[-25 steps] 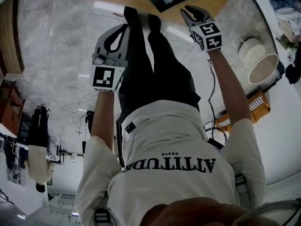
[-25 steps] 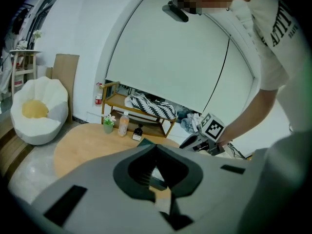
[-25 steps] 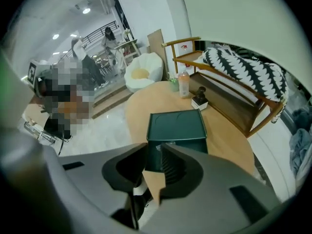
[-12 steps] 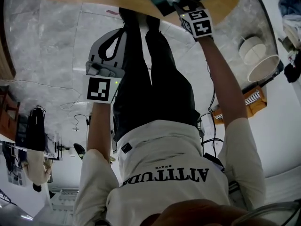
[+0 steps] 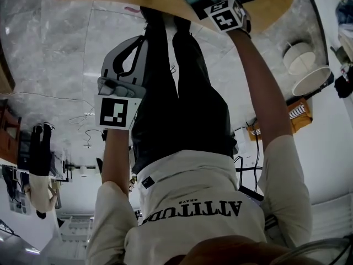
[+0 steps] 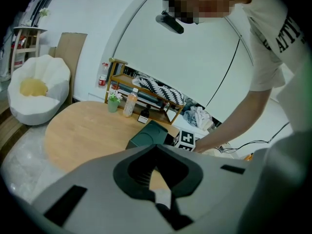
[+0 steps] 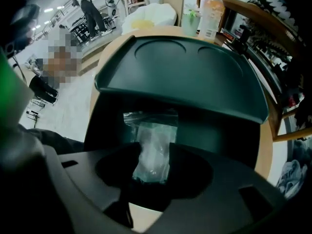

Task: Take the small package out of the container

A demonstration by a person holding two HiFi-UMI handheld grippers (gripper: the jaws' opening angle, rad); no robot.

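Jaws of the right gripper (image 7: 154,155) stand wide apart, having just been opening, and do not press on the small package (image 7: 151,130). It lies between and just beyond their tips, inside the dark green container (image 7: 214,126) on the bench (image 7: 265,155). Package: clear crinkled plastic bag, whitish contents; long axis runs straight ahead of the jaws, crosswise to their gap, far end toward the lid (image 7: 195,77). Left gripper (image 6: 163,198): jaws closed together, empty
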